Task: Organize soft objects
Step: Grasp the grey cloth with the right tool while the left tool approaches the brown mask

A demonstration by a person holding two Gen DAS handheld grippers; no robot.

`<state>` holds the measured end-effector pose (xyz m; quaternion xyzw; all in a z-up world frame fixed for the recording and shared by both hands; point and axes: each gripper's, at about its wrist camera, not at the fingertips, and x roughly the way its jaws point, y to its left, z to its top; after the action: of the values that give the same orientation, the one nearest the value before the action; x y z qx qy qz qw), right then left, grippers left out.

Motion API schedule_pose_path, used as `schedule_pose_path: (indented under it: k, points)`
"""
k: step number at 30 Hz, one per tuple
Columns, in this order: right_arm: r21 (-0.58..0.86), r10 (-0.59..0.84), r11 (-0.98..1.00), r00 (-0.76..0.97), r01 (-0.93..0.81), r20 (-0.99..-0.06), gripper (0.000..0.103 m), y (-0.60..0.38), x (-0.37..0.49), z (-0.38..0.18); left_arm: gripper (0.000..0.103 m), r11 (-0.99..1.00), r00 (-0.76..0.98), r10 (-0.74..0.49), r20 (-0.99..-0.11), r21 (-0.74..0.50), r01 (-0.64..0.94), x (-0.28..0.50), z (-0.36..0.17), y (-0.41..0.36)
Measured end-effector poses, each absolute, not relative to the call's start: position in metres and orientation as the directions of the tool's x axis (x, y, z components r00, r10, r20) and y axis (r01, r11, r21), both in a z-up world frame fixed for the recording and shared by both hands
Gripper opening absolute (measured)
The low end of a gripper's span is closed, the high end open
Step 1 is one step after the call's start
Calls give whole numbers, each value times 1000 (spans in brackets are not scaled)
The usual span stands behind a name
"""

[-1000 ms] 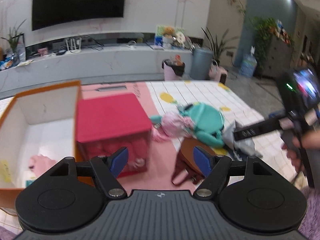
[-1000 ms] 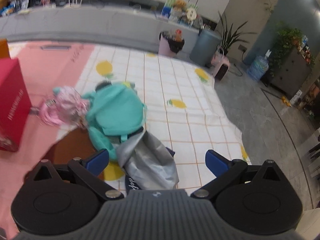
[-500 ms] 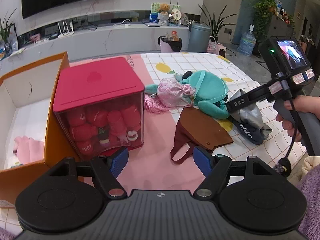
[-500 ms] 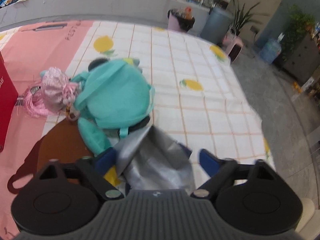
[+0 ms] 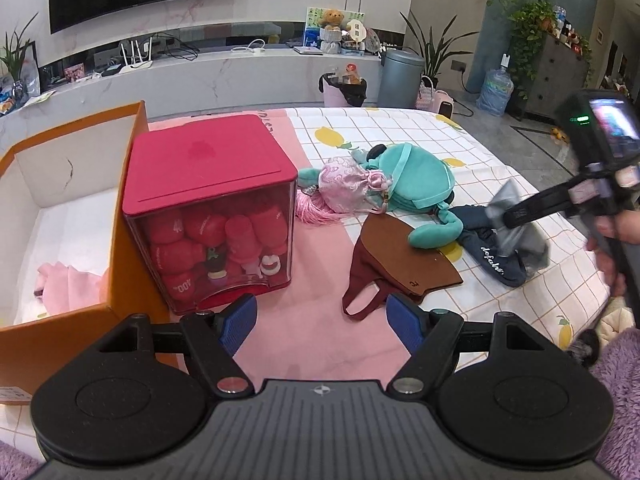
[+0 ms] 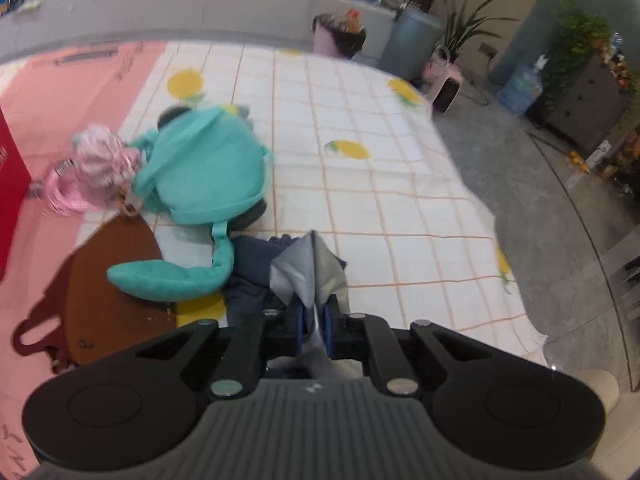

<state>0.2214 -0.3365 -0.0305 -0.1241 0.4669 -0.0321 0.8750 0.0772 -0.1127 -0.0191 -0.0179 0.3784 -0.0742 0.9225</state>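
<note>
My right gripper is shut on a grey cloth and lifts it off a navy cloth; in the left wrist view the right gripper holds the grey cloth over the navy one. A teal plush backpack, a pink pouch and a brown cloth lie on the mat. My left gripper is open and empty, near the front of the mat. An orange box at left holds a pink cloth.
A red-lidded clear cube full of red plush items stands next to the orange box. The lemon-print mat ends at a grey floor on the right. A marble counter, bins and plants stand behind.
My right gripper has closed on the grey cloth and raised it. The left gripper has pulled back and up a little, and stays open.
</note>
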Motion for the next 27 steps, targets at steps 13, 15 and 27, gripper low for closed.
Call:
schedule_pose_path:
  k: [13,15,27]
  points:
    - [-117,8,952,406,-282,-914,8,-299,193,-50,87,989,705,-148,-694,-88,120,77,-19,-109]
    - [-107,6,958,391,-265,-920,8,-303,197,-52,87,986,704,-159,-692,-81,143,77,-22,-111]
    - [-144,-40,975,507,-168,-861,9,-321,182,-30,88,958,730,-235,-642,-28,284,81,-60,-151]
